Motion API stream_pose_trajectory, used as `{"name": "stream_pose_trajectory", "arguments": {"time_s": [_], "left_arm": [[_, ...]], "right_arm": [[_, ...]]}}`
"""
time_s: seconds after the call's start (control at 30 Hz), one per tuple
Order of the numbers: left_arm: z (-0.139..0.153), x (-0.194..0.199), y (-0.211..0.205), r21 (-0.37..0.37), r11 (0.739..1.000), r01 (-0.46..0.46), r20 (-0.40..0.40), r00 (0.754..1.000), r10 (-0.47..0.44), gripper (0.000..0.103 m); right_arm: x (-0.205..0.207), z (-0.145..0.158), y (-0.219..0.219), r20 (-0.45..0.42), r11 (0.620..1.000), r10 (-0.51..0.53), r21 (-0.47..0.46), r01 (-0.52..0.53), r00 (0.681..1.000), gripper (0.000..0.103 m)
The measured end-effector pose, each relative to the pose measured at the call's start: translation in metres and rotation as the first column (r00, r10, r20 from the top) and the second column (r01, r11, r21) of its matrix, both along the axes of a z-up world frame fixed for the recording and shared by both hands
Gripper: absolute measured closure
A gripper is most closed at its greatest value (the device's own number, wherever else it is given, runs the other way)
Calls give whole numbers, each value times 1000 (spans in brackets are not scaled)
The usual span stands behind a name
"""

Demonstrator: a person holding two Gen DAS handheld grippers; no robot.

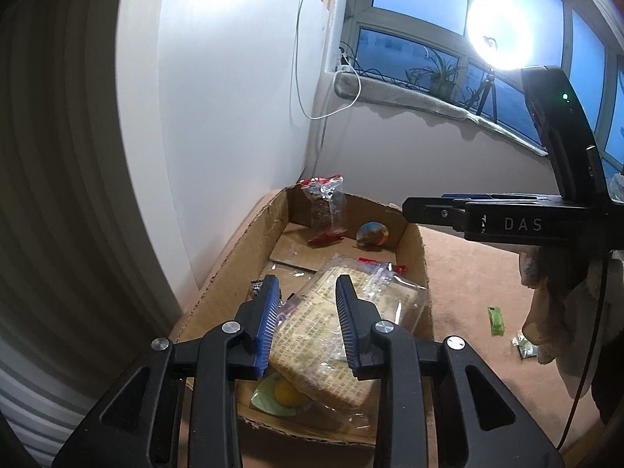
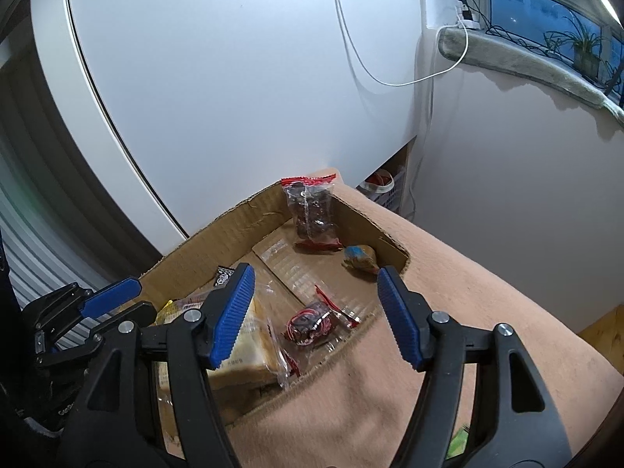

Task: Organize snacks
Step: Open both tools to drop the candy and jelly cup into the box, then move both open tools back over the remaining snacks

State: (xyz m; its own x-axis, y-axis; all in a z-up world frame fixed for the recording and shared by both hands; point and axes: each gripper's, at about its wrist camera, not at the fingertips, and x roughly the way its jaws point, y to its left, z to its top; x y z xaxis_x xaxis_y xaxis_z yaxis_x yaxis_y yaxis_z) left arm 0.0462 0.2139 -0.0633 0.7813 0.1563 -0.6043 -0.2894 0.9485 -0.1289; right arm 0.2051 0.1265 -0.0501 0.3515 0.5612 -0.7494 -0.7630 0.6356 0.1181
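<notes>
A shallow cardboard box lies on a beige cloth. In it are a wrapped bread slab, a clear bag of dark snacks leaning on the far wall, a round wrapped snack and a small red-wrapped snack. My left gripper hovers over the bread slab, jaws slightly apart and not pressing on it. My right gripper stands open above the red-wrapped snack at the box's right wall, with nothing held.
A white cabinet rises just behind the box. Two small green packets lie on the beige cloth to the right. A yellow-green packet sits under the bread. A windowsill with plants, a bright lamp and a hanging white cable lie beyond.
</notes>
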Motion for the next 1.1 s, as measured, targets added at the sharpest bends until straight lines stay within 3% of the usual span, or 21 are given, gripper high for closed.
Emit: {"name": "stream_pose_trajectory", "arguments": {"time_s": [0.73, 1.1], "left_arm": [[20, -8, -51, 45, 997, 63, 42, 997, -65, 75], [22, -6, -79, 34, 992, 124, 54, 991, -126, 75]], "right_arm": [[-24, 27, -72, 34, 998, -47, 41, 46, 998, 35], [-36, 37, -138, 77, 992, -114, 60, 110, 991, 35]]}}
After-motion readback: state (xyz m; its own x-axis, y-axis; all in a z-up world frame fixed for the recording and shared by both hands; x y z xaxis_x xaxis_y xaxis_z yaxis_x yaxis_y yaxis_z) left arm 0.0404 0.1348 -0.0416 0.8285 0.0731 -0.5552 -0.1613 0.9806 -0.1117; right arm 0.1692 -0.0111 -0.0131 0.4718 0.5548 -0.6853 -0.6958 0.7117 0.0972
